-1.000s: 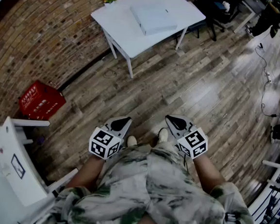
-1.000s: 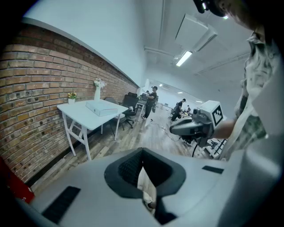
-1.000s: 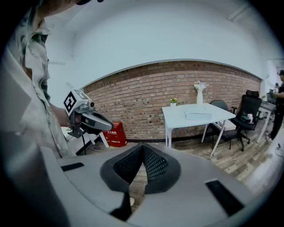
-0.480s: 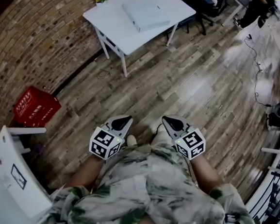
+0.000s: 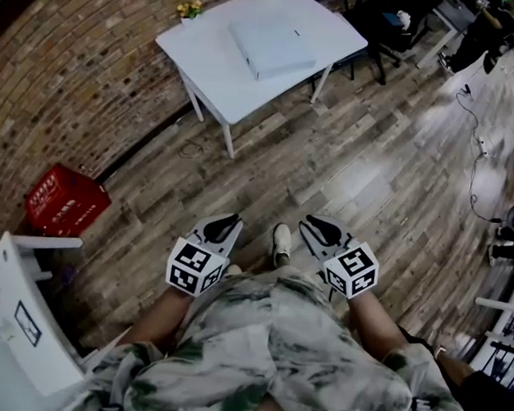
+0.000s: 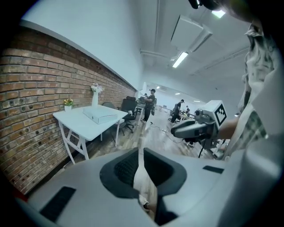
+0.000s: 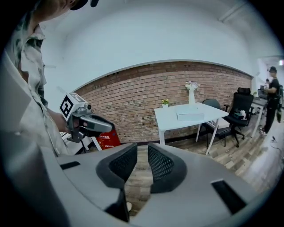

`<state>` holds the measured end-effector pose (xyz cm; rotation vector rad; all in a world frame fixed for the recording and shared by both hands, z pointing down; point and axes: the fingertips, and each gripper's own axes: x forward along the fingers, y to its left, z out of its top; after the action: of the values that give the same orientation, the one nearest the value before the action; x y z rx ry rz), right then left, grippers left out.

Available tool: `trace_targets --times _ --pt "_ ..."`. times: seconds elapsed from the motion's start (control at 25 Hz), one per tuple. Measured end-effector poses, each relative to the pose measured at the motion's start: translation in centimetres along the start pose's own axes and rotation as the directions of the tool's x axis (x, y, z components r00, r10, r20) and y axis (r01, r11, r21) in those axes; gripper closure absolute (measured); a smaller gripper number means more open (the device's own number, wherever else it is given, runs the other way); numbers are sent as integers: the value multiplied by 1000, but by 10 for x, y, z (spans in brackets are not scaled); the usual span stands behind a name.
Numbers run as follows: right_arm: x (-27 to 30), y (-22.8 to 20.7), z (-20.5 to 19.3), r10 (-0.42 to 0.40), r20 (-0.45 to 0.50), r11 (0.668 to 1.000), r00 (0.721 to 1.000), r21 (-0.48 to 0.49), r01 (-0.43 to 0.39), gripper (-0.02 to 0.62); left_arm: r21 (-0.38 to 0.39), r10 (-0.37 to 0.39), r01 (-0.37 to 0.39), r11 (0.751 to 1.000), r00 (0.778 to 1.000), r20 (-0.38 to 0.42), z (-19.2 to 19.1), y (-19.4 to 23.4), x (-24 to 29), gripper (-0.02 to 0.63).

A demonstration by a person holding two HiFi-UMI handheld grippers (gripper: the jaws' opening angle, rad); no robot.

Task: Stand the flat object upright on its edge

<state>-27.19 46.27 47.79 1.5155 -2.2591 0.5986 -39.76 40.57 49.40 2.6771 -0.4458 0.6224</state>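
Observation:
The flat object is a white box [image 5: 271, 47] that lies flat on a white table [image 5: 217, 73] far ahead across the wood floor. It also shows in the left gripper view, box [image 6: 100, 116], and in the right gripper view, box [image 7: 191, 116]. Both grippers are held close to the person's body, far from the table. My left gripper [image 5: 222, 228] [image 6: 140, 153] is shut and holds nothing. My right gripper [image 5: 320, 229] [image 7: 142, 153] has just been opening its jaws; a clear gap stands between them with nothing in it.
A red crate [image 5: 65, 201] sits by the brick wall at the left. A white chair [image 5: 15, 313] stands at the near left. A small plant [image 5: 192, 8] is on the table's back corner. Office chairs [image 5: 389, 24], a cable [image 5: 483, 130] and people are at the far right.
The person has stepped forward: one shoe now shows between the two grippers, and the table and crate have shifted a little in the head view. Both grippers stay in front of the body.

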Motion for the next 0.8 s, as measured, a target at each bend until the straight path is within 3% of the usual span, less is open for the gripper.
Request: trace_targets --times 0.16,0.36,0.8 --pt "10 -60 24 24 22 1000 999 -3 -24 497 6 32 -32 999 999 8 40 8 43 566" --pt "14 -130 37 58 23 998 998 -8 -57 488 9 91 -91 996 996 2 84 15 101 474" --pt "25 -252 53 112 19 993 994 -31 -111 460 -55 173 -173 983 985 -1 137 28 193 426"
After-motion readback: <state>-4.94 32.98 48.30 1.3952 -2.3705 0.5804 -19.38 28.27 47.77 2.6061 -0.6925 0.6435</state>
